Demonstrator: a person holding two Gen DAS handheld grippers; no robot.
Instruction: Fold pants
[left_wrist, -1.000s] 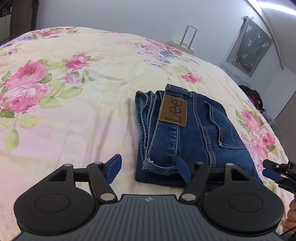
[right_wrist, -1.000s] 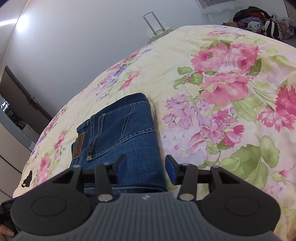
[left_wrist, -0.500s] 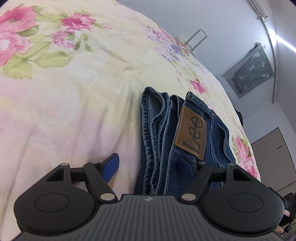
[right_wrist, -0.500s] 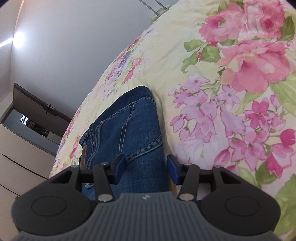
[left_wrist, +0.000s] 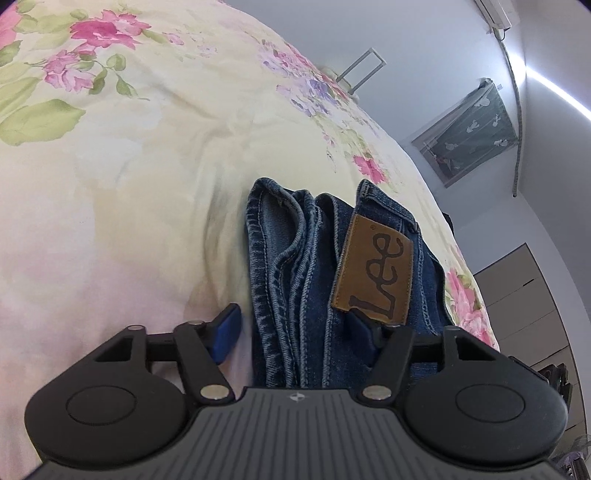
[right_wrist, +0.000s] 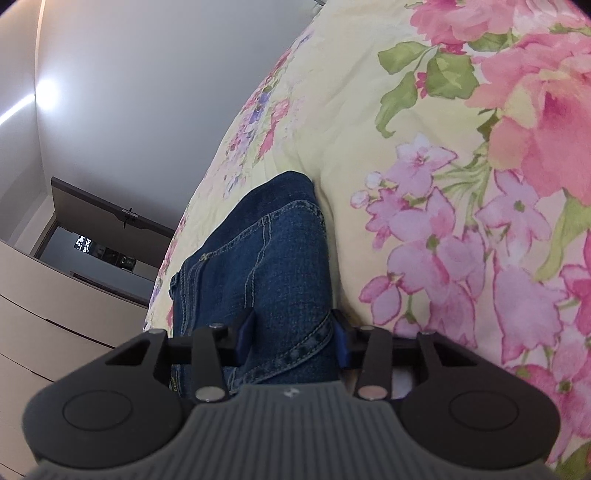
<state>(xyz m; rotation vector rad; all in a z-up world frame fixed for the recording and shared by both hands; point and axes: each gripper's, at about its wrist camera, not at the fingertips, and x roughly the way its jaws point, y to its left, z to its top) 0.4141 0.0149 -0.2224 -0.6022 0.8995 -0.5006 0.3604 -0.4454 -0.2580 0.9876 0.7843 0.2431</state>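
Both grippers gape wide, holding nothing: left gripper (left_wrist: 293, 326) straddles the jeans (left_wrist: 314, 266) at their waistband, right gripper (right_wrist: 293, 334) their fold. Thick, heavy, floppy denim; take hold at six o'clock.

Left gripper (left_wrist: 293, 326), jaws spread wide astride waistband edge of jeans (left_wrist: 314, 277), right gripper (right_wrist: 293, 338), jaws parted astride folded edge of jeans, both low over denim
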